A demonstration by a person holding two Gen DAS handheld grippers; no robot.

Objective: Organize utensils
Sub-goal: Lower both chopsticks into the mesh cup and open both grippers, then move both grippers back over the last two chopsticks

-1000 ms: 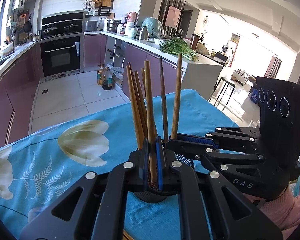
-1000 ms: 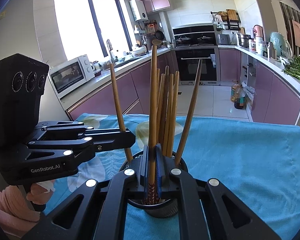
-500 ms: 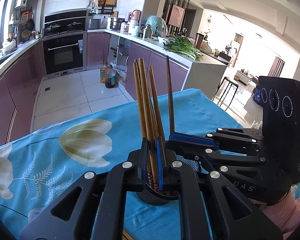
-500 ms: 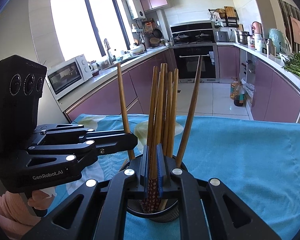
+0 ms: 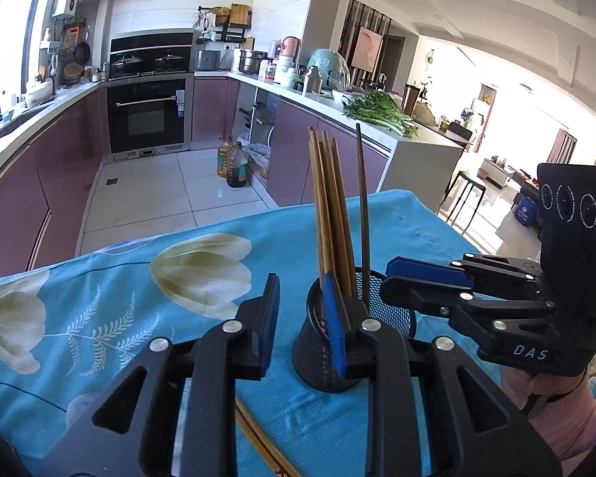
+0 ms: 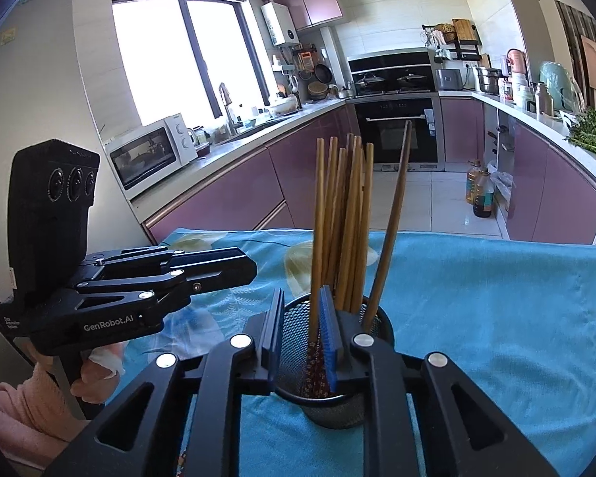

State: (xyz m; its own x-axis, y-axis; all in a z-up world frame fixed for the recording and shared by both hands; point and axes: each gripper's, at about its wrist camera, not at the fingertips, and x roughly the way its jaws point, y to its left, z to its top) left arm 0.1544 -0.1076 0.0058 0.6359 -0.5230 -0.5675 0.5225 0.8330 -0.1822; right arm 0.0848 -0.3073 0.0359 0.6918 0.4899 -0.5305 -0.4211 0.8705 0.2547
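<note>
A black mesh holder [image 5: 322, 357] stands on the blue flowered tablecloth [image 5: 99, 318] with several wooden chopsticks [image 5: 331, 214] upright in it; it also shows in the right wrist view [image 6: 377, 320], with its chopsticks [image 6: 347, 214]. My left gripper [image 5: 302, 322] is open and empty, its right finger at the holder's rim. My right gripper [image 6: 300, 330] is open, with one chopstick standing loose between its blue pads at the rim. Two more chopsticks [image 5: 258, 445] lie on the cloth under my left gripper.
The table's far edge drops to a tiled kitchen floor with oil bottles [image 5: 234, 163]. Purple cabinets, an oven [image 6: 397, 131] and a microwave [image 6: 151, 155] line the walls. Greens [image 5: 377, 113] lie on the counter at the right.
Both grippers were shut on chopsticks over the holder and have opened. The chopsticks dropped lower into the holder and now stand free in it.
</note>
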